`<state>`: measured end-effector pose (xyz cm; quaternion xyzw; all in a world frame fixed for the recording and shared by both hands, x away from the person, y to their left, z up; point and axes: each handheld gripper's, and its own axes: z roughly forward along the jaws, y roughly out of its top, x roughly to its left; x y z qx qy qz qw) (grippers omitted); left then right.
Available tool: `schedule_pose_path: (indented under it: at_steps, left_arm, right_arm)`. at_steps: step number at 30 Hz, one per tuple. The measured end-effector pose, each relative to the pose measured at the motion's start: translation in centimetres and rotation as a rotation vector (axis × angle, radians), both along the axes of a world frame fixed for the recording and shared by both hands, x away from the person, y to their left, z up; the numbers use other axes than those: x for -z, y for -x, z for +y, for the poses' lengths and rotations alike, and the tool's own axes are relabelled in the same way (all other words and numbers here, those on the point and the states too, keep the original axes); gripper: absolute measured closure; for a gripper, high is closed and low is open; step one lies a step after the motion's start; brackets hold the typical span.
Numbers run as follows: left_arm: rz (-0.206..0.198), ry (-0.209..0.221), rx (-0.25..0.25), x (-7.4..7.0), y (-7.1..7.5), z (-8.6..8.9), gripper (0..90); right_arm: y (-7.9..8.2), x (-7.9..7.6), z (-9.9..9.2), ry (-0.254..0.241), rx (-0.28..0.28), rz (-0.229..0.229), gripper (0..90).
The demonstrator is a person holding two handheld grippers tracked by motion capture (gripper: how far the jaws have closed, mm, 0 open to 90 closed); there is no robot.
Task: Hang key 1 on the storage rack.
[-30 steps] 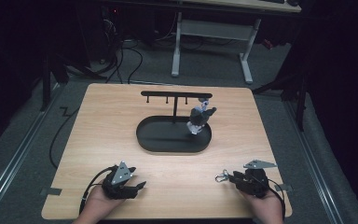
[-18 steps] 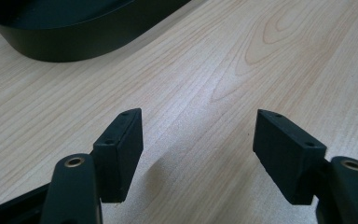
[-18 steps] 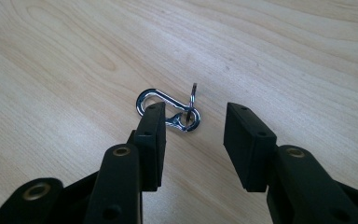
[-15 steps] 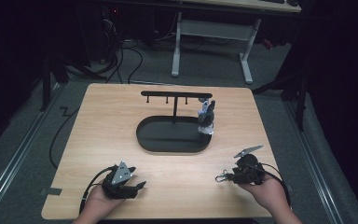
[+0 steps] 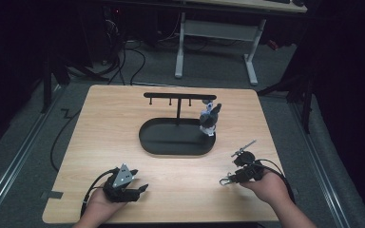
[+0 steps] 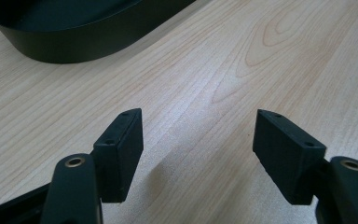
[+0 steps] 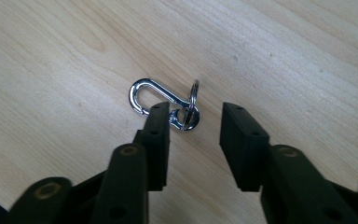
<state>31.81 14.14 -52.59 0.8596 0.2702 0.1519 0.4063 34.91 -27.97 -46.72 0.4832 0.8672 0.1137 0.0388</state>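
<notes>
Since the earlier frames, we see the right gripper [image 5: 228, 179] turned from pointing up the table to pointing left, low over the wood, while the plush toy [image 5: 209, 119] on the stand has swung round a little. The left gripper [image 5: 140, 190] has stayed where it was.

In the high view, a wooden table [image 5: 104, 128] carries a black oval tray [image 5: 152, 142] near its middle. A thin black stand [image 5: 178, 97] rises from the tray, its crossbar bearing small pegs. The grey and white toy is at the crossbar's right end, over the tray's right edge; we cannot tell how it is attached.

At the near right, a hand [image 5: 268, 187] holds the right gripper. In the right gripper view its jaws stand partly apart and hold nothing. A silver clip [image 7: 151, 95] joined to a key ring [image 7: 191, 109] lies flat on the table at the jaw tips. The left pad [image 7: 158, 140] overlaps the clip's end, and the ring sits just ahead of the gap between the jaws. In the high view the clip [image 5: 225, 181] shows as a small glint at the gripper's tip.

At the near left, the other hand [image 5: 97, 206] holds the left gripper, which points right. In the left gripper view its jaws are wide apart over bare wood, with the tray's wall [image 6: 88, 44] at the upper left.
</notes>
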Motion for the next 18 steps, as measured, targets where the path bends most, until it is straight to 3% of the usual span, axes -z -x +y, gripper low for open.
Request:
schedule_pose_path:
  at_steps: [3,10,14,18]
  left_arm:
    - [0.001,-0.001,0.001,0.0,0.0,0.0,34.0]
    - [0.001,-0.001,0.003,0.1,0.0,-0.1,34.2]
    - [0.002,0.000,0.002,0.1,0.0,-0.1,34.3]
    - [0.002,-0.004,0.003,0.1,0.1,-0.1,34.3]
  right_arm:
    - [-0.2,0.1,0.1,-0.008,0.010,-0.018,75.9]
    - [-0.3,0.9,0.1,-0.047,0.023,0.001,88.7]
    - [-0.3,1.1,-0.1,-0.078,0.010,-0.008,89.2]
    - [0.1,1.0,-0.3,-0.111,0.031,-0.008,89.3]
